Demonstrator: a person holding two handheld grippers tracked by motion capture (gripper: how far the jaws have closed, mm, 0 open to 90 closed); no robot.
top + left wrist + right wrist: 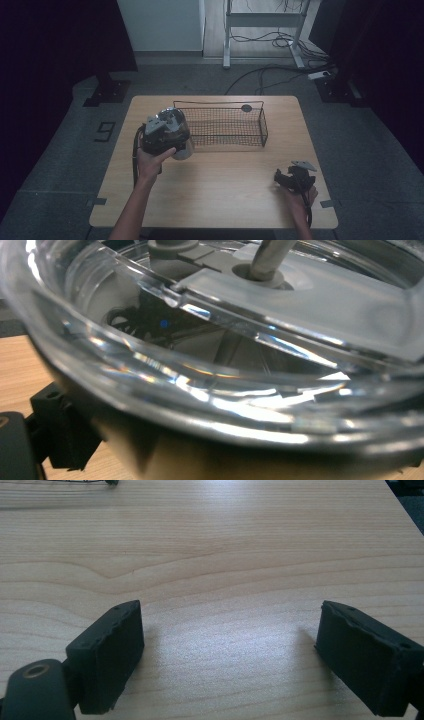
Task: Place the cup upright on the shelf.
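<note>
A clear round container (182, 134) with a flat lid and a grey central shaft is held above the table's left part, next to the left end of a black wire basket (227, 127). My left gripper (167, 138) is shut on it. In the left gripper view the container's transparent wall (210, 390) sits right against the camera, and one black jaw shows at the bottom left; the other jaw is hidden. My right gripper (289, 178) rests low over the table's front right, open. In the right gripper view its jaws stand wide apart (230, 650) over bare wood with nothing between them.
The wooden table (225, 200) stands on grey carpet. A small dark round object (246, 108) lies at the basket's far rim. Beyond the table stand a white frame with cables (265, 30) and black stands at both sides.
</note>
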